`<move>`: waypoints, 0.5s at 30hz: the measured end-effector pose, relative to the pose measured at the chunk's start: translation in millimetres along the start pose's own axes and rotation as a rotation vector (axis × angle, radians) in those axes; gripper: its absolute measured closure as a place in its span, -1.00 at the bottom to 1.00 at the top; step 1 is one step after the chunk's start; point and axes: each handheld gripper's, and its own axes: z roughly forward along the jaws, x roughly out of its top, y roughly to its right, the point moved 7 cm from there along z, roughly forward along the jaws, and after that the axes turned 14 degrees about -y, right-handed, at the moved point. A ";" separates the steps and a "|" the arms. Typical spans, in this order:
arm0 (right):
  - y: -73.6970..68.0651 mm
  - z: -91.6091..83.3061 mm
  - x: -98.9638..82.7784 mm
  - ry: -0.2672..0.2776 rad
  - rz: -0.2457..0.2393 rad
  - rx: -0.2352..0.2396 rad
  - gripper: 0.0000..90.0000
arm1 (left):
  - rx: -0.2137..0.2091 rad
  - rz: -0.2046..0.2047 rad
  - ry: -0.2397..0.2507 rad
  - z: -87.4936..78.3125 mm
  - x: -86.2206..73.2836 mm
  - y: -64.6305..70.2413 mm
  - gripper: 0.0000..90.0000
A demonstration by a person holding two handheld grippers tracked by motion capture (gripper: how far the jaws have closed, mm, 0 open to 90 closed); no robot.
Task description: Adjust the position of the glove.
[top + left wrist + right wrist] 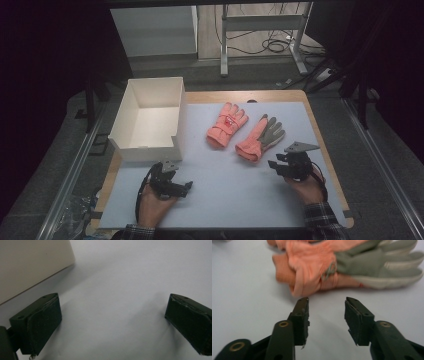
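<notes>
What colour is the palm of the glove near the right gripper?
Grey, on the salmon-pink glove; clearest in the right gripper view.

A wooden table [327, 150] fills the middle of the frame, covered almost wholly by a pale grey mat [230, 185]; an open white box [145, 147] sits at the mat's upper left corner, partly overhanging the table's left edge; two pink gloves lie right of centre, the left glove [227, 124] back up, the right glove [261, 137] grey palm up, just beside each other.
</notes>
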 end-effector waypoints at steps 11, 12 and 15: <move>10.4 11.8 44.7 0.013 0.025 -0.021 0.17 | 0.000 0.000 0.000 0.0 0.0 0.0 -0.98; 11.4 13.3 46.7 0.012 0.032 -0.029 0.13 | 0.000 0.000 0.000 0.0 0.0 0.0 -0.98; 14.8 21.1 55.5 0.016 0.068 -0.042 0.01 | 0.000 0.000 0.000 0.0 0.0 0.0 -0.98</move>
